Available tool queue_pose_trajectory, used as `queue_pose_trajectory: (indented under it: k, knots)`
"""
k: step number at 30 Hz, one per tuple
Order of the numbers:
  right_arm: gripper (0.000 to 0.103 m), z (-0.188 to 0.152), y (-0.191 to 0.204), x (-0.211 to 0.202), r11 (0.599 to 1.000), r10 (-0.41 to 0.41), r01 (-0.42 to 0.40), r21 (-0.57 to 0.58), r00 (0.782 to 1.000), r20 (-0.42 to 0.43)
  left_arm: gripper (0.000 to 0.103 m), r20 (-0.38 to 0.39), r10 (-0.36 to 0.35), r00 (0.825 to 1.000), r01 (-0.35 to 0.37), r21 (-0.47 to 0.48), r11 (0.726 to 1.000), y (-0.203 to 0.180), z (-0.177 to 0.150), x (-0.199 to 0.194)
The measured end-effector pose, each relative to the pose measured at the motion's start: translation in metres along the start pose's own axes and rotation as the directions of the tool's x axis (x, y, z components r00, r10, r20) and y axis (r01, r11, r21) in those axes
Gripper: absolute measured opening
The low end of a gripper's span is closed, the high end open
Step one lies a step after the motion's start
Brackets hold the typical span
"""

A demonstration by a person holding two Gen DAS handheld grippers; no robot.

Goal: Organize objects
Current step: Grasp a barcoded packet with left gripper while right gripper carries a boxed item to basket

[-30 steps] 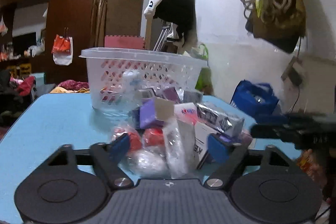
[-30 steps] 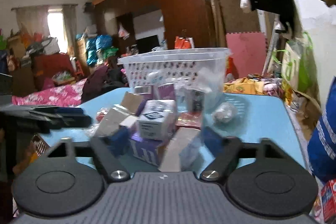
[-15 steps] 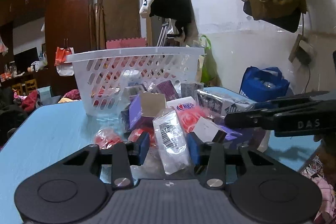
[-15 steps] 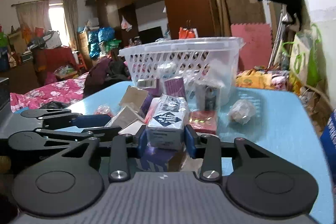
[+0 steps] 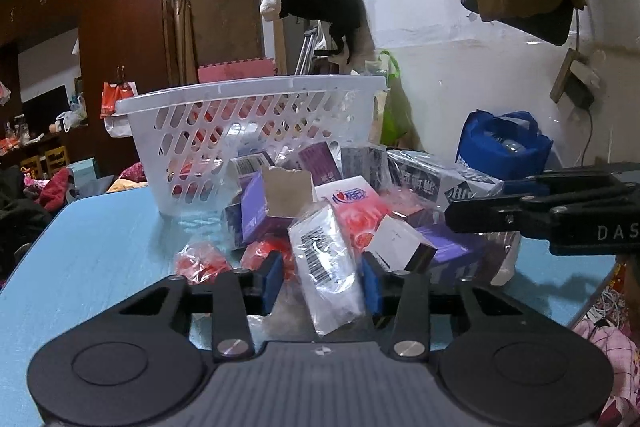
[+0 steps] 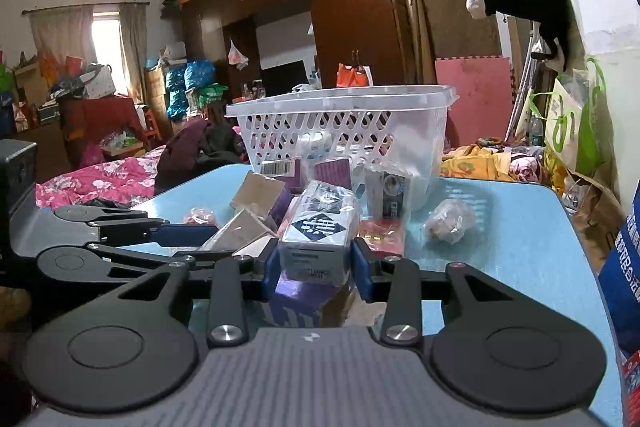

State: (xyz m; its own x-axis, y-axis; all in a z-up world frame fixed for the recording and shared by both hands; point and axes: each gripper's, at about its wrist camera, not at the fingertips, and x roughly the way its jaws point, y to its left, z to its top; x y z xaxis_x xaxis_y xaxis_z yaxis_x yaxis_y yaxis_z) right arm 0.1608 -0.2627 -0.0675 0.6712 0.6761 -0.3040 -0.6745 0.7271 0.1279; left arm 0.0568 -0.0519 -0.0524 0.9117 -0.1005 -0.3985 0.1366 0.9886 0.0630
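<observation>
We hold two items: left gripper clamps the white barcode packet, right gripper clamps the diamond-print box. Basket sits straight ahead, beyond the pile; box's long axis points at it.

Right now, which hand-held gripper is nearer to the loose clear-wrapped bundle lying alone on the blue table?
Right. The right hand-held gripper, shut on a wrapped box, sits just beside the bundle. The left hand-held gripper lies across the pile, farther away.
</observation>
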Motion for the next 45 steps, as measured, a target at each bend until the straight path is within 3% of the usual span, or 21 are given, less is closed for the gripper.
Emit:
queue_pose_trajectory:
  k: [15, 22, 25, 29, 33, 34, 35, 37, 39, 41, 43, 45]
  knots:
    - [0.041, 0.016, -0.005, -0.008, 1.000, -0.003, 0.002, 0.020, 0.999, 0.050, 0.038, 0.147, -0.075, 0.986, 0.098, -0.153, 0.983, 0.053, 0.027, -0.028]
    - [0.041, 0.068, 0.000, 0.008, 0.999, -0.005, 0.008, -0.033, 0.996, 0.091, 0.038, 0.195, -0.089, 0.977, 0.134, -0.234, 0.963, 0.085, 0.080, -0.016]
    - [0.041, 0.103, 0.004, 0.034, 0.995, -0.049, 0.057, -0.088, 0.995, 0.084, 0.038, 0.222, -0.030, 0.975, 0.086, -0.249, 0.965, 0.092, 0.117, 0.001]
    - [0.041, 0.127, 0.004, 0.072, 0.989, -0.089, 0.092, -0.118, 0.995, 0.033, 0.038, 0.159, -0.003, 0.987, 0.052, -0.307, 0.950, 0.102, 0.151, 0.043]
    - [0.042, 0.132, 0.005, 0.093, 0.986, -0.107, 0.107, -0.127, 0.994, 0.007, 0.039, 0.110, 0.028, 0.994, 0.010, -0.327, 0.945, 0.103, 0.165, 0.073]
    - [0.045, 0.132, 0.005, 0.097, 0.985, -0.113, 0.112, -0.133, 0.994, 0.005, 0.040, 0.112, 0.023, 0.993, 0.016, -0.342, 0.940, 0.106, 0.166, 0.076]
    - [0.048, 0.132, 0.005, 0.101, 0.983, -0.117, 0.115, -0.141, 0.993, -0.004, 0.052, 0.111, 0.030, 0.993, 0.011, -0.356, 0.934, 0.109, 0.167, 0.081]
    - [0.076, 0.126, 0.005, 0.103, 0.977, -0.145, 0.140, -0.159, 0.989, -0.017, 0.084, 0.061, 0.071, 0.996, -0.044, -0.368, 0.929, 0.118, 0.164, 0.087]
    - [0.086, 0.116, 0.008, 0.089, 0.972, -0.151, 0.148, -0.184, 0.989, -0.003, 0.081, 0.037, 0.100, 0.994, -0.079, -0.370, 0.926, 0.123, 0.155, 0.081]
    - [0.097, 0.100, 0.008, 0.057, 0.974, -0.146, 0.152, -0.170, 0.988, 0.049, 0.081, 0.075, 0.105, 0.992, -0.070, -0.367, 0.928, 0.122, 0.137, 0.054]
    - [0.103, 0.066, 0.003, 0.013, 0.986, -0.114, 0.127, -0.105, 0.986, 0.123, 0.082, 0.142, 0.060, 0.988, -0.007, -0.346, 0.938, 0.119, 0.112, 0.020]
    - [0.103, 0.031, -0.004, -0.011, 0.995, -0.071, 0.076, -0.060, 0.994, 0.084, 0.083, 0.159, 0.008, 0.987, 0.047, -0.335, 0.941, 0.116, 0.080, -0.008]
